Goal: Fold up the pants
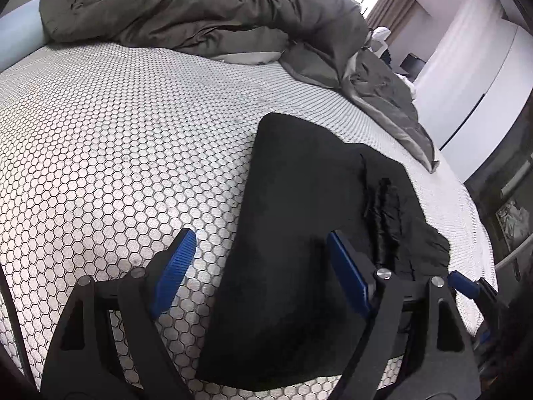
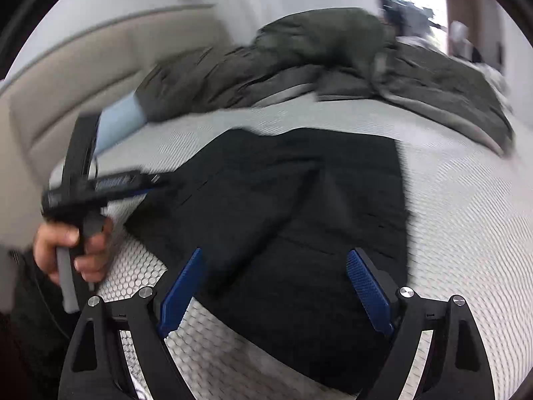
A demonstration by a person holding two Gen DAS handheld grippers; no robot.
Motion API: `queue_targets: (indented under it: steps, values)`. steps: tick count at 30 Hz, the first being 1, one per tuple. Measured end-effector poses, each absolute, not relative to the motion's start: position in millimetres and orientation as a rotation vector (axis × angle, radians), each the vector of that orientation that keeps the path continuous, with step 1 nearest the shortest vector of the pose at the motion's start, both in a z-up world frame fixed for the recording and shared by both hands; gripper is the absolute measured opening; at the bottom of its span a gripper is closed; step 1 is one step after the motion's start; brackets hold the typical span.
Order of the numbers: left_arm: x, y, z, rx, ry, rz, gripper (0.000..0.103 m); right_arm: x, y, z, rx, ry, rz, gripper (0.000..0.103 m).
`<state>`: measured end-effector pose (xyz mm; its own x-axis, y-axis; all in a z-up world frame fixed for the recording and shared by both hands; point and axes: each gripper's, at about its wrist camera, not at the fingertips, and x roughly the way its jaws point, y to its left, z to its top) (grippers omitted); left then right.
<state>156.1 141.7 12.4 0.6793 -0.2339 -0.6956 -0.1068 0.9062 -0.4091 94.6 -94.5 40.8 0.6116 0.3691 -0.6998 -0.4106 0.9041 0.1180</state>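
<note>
Left wrist view, left to right: honeycomb-patterned mattress cover (image 1: 116,133) across left and centre of frame; olive duvet (image 1: 200,10) bunched along top. Left gripper (image 1: 260,263) at bottom, blue pads spread wide, nothing clamped. Black pants (image 1: 293,233) lying flat in lower centre to right, inner edge running down between the jaws, right pad over the fabric; contact not discernible. Crumpled part of pants at right. Tip of a second blue pad at lower right edge.

Right wrist view, blurred: beige headboard (image 2: 66,76) at left; hand (image 2: 73,250) at lower left holding the handle of the other gripper, its tips at the pants' left edge. Pants (image 2: 299,216) filling centre. Right gripper (image 2: 276,286) at bottom, jaws wide apart, empty, fabric beneath.
</note>
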Motion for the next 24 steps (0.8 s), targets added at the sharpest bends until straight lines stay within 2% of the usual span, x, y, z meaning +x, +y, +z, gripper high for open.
queue_targets:
  steps: [8,14,18,24]
  values:
    - [161,132,0,-0.419,0.865,-0.078,0.079,110,-15,11,-0.298,0.827,0.394,0.089]
    - [167,129,-4,-0.419,0.871,-0.08,0.079,99,-58,27,-0.256,0.719,0.092,0.089]
    - [167,125,-2,-0.406,0.874,-0.065,0.079,75,-132,45,-0.059,0.698,-0.011,0.089]
    - [166,121,4,-0.396,0.864,-0.054,0.079,56,-200,49,0.243,0.705,0.175,0.089]
